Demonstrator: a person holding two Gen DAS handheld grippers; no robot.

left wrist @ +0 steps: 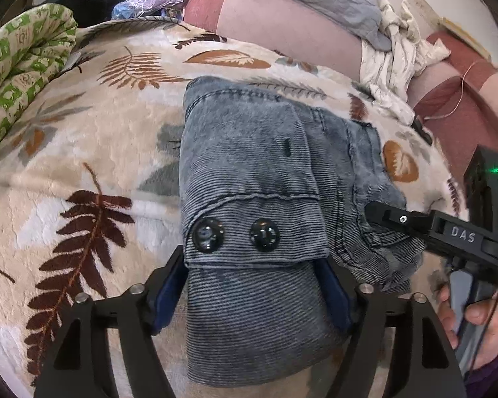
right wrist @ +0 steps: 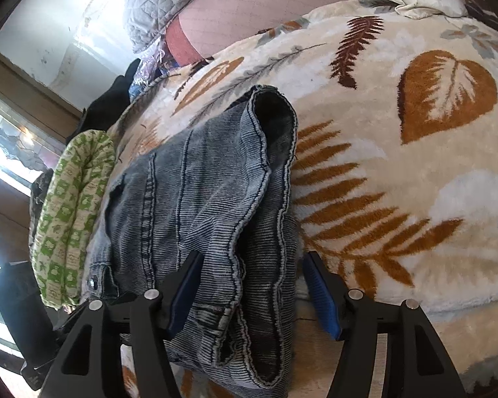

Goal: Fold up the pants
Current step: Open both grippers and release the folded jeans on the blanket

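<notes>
Pants (left wrist: 265, 172) are lying folded into a compact grey corduroy bundle on the leaf-patterned blanket (left wrist: 83, 139), with the two-button cuff (left wrist: 249, 232) facing the near edge. In the left wrist view the left gripper (left wrist: 252, 295) is straddling that near end, its blue pads (left wrist: 335, 295) standing wide at either side of the cloth rather than pinching it. In the right wrist view the right gripper (right wrist: 252, 292) is also standing open around the bundle's near edge, its right pad (right wrist: 322, 295) clear of the fabric and its left one beside or just touching it. Neither seems to be holding anything. Pulling away carelessly is the risk: a pad snagging a ridge or hem could be dragging the top layer and undoing the fold.
</notes>
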